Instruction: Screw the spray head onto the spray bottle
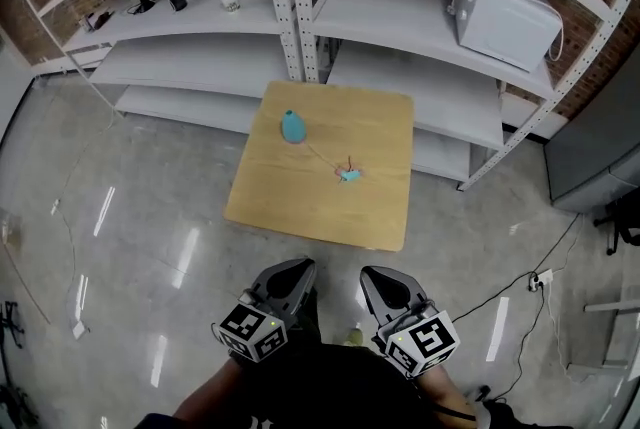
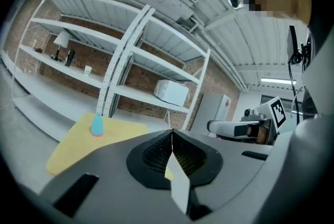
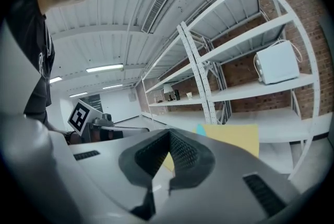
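While both are held close to the person's body, well short of the bench [image 1: 300,207], the left tool [image 1: 296,267] and right tool [image 1: 376,274] have their jaws pressed together on nothing. The blue bottle [image 1: 292,127] stands on the bench, with the spray head [image 1: 349,175] lying apart from it. A tool that arrives with its jaws together could topple the light bottle, and the head's thin tube might miss the neck.

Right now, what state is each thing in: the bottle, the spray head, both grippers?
spray bottle: standing upright on the table, no head on it.
spray head: lying on the table, apart from the bottle, not screwed on.
left gripper: jaws shut, empty, short of the table.
right gripper: jaws shut, empty, short of the table.
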Available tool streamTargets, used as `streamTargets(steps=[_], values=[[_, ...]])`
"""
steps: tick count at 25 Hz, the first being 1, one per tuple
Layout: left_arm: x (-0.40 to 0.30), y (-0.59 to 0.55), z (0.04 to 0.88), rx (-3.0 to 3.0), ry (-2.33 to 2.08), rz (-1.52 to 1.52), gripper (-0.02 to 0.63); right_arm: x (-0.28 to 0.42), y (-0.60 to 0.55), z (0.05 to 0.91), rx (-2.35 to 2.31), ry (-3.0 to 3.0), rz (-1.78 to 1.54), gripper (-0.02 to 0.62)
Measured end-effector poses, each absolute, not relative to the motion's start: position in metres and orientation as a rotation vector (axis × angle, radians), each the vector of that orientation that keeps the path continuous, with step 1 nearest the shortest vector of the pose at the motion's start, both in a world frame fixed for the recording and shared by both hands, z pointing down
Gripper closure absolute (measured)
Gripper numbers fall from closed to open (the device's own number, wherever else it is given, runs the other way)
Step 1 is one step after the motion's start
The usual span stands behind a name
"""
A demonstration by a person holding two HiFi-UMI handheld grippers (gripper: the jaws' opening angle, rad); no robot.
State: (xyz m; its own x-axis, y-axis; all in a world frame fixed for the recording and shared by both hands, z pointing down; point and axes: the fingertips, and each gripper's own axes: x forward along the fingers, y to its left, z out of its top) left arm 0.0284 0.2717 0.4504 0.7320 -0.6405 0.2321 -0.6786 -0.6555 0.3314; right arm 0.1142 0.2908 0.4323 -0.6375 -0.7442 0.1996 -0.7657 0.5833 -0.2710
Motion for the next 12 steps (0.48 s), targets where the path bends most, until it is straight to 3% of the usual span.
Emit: streamTargets(steps=[12], values=[[-0.045,-0.014,0.544,2.618,-1.004,0.261,0.597,0.082,0.056,0.528,1.554,-2.453,0.959,0.595]])
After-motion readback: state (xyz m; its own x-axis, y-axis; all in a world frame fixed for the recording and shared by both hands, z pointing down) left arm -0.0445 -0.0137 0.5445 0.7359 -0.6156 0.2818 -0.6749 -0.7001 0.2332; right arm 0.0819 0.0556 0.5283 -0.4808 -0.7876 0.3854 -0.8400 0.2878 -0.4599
